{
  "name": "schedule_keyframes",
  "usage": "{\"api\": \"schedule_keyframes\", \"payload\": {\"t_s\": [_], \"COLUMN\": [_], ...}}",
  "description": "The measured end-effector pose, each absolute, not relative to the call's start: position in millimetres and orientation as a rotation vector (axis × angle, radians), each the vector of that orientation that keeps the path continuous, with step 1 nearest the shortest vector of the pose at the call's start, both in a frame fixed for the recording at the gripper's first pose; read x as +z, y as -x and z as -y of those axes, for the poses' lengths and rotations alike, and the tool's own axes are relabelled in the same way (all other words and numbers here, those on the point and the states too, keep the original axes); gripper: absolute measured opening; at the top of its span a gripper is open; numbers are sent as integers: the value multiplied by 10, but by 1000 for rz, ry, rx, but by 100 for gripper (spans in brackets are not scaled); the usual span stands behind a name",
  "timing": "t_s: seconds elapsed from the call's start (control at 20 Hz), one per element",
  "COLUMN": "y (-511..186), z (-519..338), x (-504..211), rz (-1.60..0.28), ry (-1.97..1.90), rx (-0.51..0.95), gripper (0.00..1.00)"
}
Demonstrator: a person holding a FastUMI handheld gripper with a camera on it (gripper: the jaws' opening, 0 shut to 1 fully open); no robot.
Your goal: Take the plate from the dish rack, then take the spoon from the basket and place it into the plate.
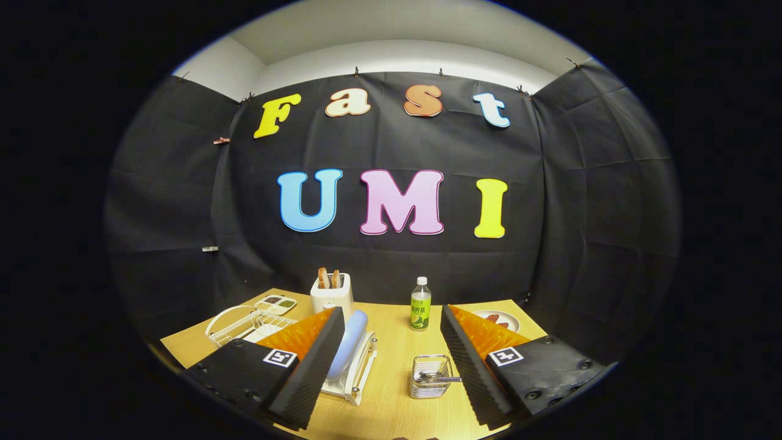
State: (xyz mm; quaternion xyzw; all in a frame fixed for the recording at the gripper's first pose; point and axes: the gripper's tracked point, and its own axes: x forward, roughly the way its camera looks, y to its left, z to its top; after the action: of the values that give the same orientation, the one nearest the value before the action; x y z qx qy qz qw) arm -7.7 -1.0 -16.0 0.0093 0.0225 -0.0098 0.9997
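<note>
A light blue plate stands on edge in a small white dish rack on the wooden table. It sits close against the inner side of my left finger. A small wire basket rests on the table near the inner side of my right finger, and a metal spoon lies in it with its handle pointing toward that finger. My gripper hovers above the table, open wide, with nothing between its fingers.
A white toaster with toast and a green-labelled bottle stand at the table's back. Beyond the left finger are a white wire rack and a divided tray. A plate with food lies beyond the right finger.
</note>
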Motion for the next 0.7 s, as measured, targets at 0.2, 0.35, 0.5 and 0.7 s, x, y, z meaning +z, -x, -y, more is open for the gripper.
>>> {"api": "schedule_keyframes", "payload": {"t_s": [0.2,0.35,0.5,0.7], "y": [92,99,55,-72], "z": [-7,-5,28,158], "x": [-218,-324,-385,-465], "rz": [-54,-92,-125,-178], "ry": [9,11,9,32], "rx": [-15,-21,-36,-76], "gripper": [98,98,98,98]}}
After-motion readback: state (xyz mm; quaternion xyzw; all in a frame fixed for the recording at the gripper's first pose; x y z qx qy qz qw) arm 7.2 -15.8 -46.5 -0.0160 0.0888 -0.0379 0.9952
